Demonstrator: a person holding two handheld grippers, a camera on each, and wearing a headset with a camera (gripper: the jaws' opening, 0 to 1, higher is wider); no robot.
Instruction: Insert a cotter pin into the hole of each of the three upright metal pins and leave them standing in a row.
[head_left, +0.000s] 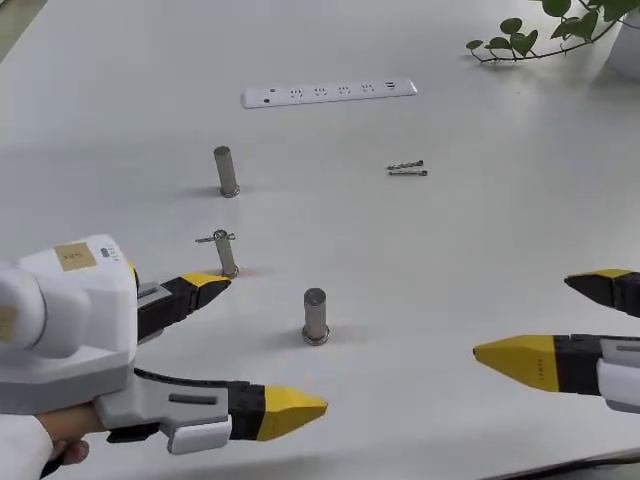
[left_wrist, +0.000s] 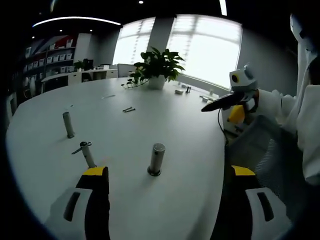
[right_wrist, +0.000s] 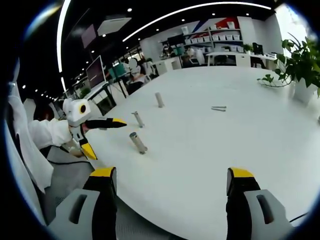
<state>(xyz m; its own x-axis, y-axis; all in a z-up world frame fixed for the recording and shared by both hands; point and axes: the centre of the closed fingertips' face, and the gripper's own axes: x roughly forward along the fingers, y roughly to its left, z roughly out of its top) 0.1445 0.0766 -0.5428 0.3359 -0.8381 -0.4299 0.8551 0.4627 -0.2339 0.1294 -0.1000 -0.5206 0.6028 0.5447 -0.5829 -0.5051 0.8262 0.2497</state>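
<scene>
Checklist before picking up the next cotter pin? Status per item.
1. Left gripper and right gripper open and empty: ok.
2. Far pin, middle pin and near pin upright: ok.
3. Cotter pin through the middle pin: ok.
4. Far pin and near pin fitted: not ok, both bare.
5. Two loose cotter pins lying on the table, nothing on them: ok.
6. Which way the near pin's hole faces: cannot tell.

Three upright pins (head_left: 315, 316), middle one cottered
</scene>
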